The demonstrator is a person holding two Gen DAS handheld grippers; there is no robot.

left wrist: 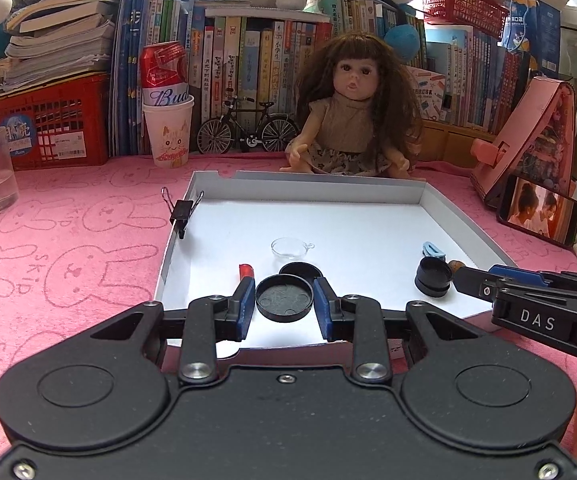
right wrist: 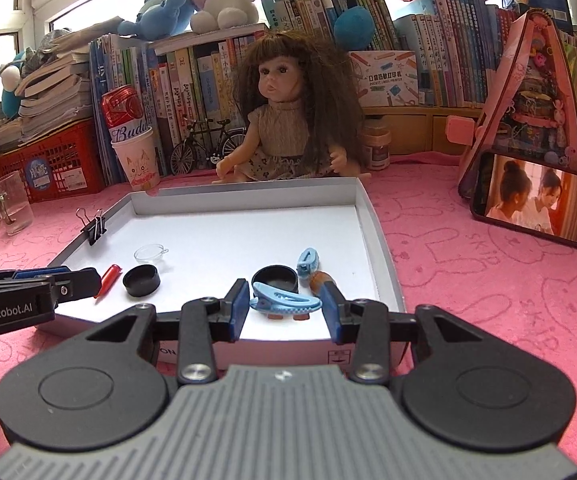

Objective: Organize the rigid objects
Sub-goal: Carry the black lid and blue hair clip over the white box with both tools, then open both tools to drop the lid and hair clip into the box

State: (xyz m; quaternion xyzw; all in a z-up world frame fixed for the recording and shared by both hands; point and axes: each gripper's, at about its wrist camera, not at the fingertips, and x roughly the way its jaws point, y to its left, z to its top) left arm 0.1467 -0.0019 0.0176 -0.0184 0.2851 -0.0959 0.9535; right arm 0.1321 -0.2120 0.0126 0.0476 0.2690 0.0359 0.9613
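Jaws on the left gripper [left wrist: 284,300] stand apart w/ a black round lid [left wrist: 284,297] between the blue pads; small gaps show each side, so not clamped. Right gripper [right wrist: 284,304] jaws also apart, w/ a blue hair clip [right wrist: 286,303] lying between them; can't tell if the pads touch it.

Both sit over the near edge of a white tray [right wrist: 368,216] on the pink table [right wrist: 468,280]. Inside the tray, right-wrist view: red cap-like piece [right wrist: 109,276] near the left gripper's tip, black round box [right wrist: 141,279] just beside it, clear glass dish [right wrist: 151,253] behind that. A 2nd black round piece [right wrist: 275,276] sits right behind the blue hair clip, w/ a smaller blue clip [right wrist: 308,261] and a brown wooden bit [right wrist: 320,280] next to it. Black binder clip [right wrist: 94,226] is clamped on the tray's left wall.

Behind the tray: doll [right wrist: 288,120] seated upright, mini bicycle [right wrist: 204,146], paper cup w/ a red can [right wrist: 124,114] in it, glass mug [right wrist: 10,204] far left, phone [right wrist: 536,198] propped at right, screen lit.
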